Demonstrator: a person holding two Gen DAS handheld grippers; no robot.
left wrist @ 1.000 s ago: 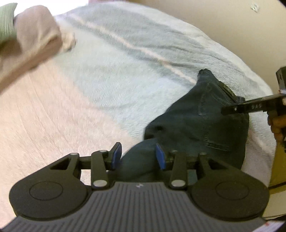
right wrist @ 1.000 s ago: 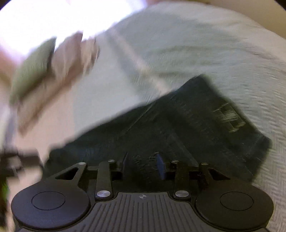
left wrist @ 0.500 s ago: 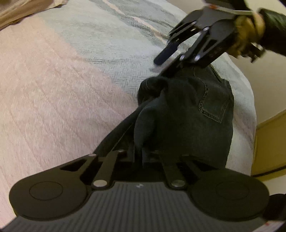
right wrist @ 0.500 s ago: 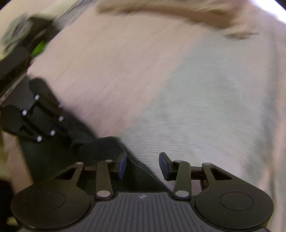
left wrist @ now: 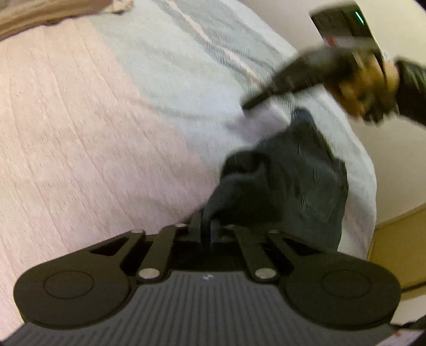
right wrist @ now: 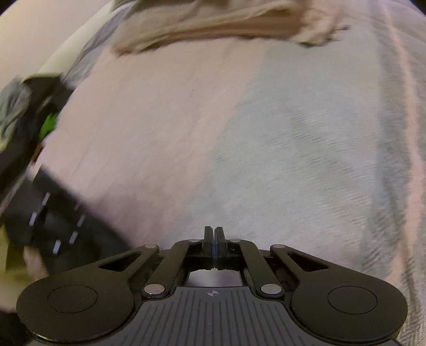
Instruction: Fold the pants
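Pants (left wrist: 300, 181), dark denim, bunched on the bedspread (left wrist: 106, 133) near its edge. Left gripper (left wrist: 206, 229) pinches a fold of them. Right gripper (right wrist: 214, 239) has just snapped closed, pads together, nothing between, over bare bedspread above the pants; a hand (left wrist: 364, 87) holds it.

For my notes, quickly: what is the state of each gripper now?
Left gripper: closed on the dark pants.
Right gripper: just closed, holding nothing.

pants (left wrist: 300, 181) on bedspread (left wrist: 106, 133), pillow (right wrist: 213, 24) behind
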